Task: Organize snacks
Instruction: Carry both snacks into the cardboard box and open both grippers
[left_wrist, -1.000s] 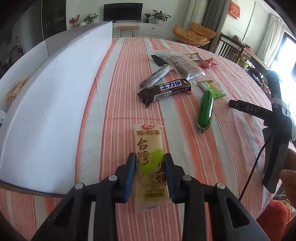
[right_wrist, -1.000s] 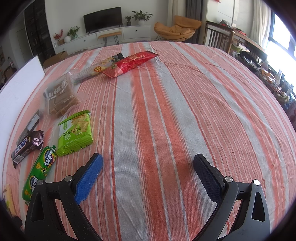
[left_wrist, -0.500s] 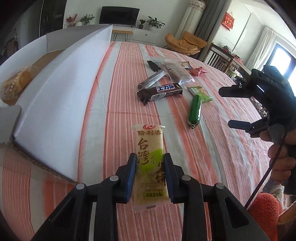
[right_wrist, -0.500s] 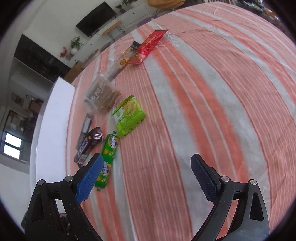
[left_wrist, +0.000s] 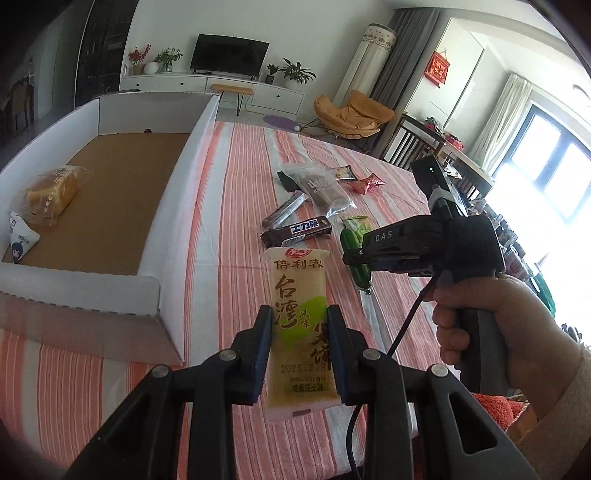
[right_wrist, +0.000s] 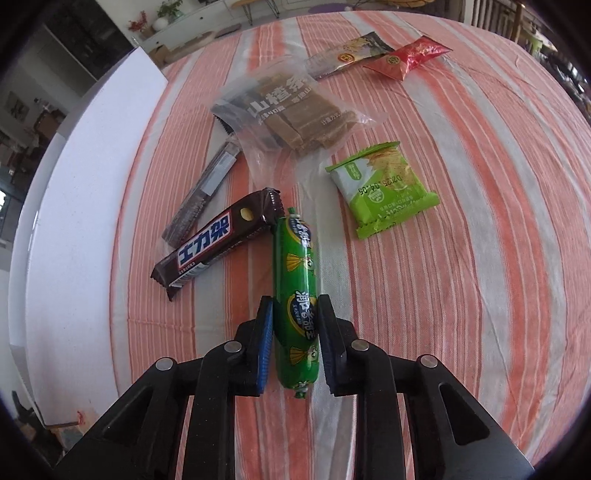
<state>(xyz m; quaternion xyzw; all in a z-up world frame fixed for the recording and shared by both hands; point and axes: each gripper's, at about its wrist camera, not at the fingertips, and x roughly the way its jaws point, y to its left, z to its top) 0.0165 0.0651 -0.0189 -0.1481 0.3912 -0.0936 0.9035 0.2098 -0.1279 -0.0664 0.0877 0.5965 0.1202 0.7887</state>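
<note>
My left gripper (left_wrist: 299, 314) is shut on a pale yellow rice cracker packet (left_wrist: 300, 295) and holds it above the striped tablecloth, to the right of the white box (left_wrist: 177, 184). My right gripper (right_wrist: 295, 306) is shut around a green sausage stick (right_wrist: 298, 273) that lies on the cloth; the right gripper also shows in the left wrist view (left_wrist: 373, 254), low over the sausage (left_wrist: 354, 258). A brown chocolate bar (right_wrist: 218, 240) touches the sausage's far end.
The open box holds a bread pack (left_wrist: 50, 194) and a small white packet (left_wrist: 20, 240). On the cloth lie a green cracker packet (right_wrist: 384, 188), a clear bag of brown bars (right_wrist: 291, 107), a dark thin bar (right_wrist: 207, 192), and a red packet (right_wrist: 410, 59).
My left gripper has lifted the yellow packet higher, so the box's inside shows. My right gripper has come down to the left and closed around the green sausage.
</note>
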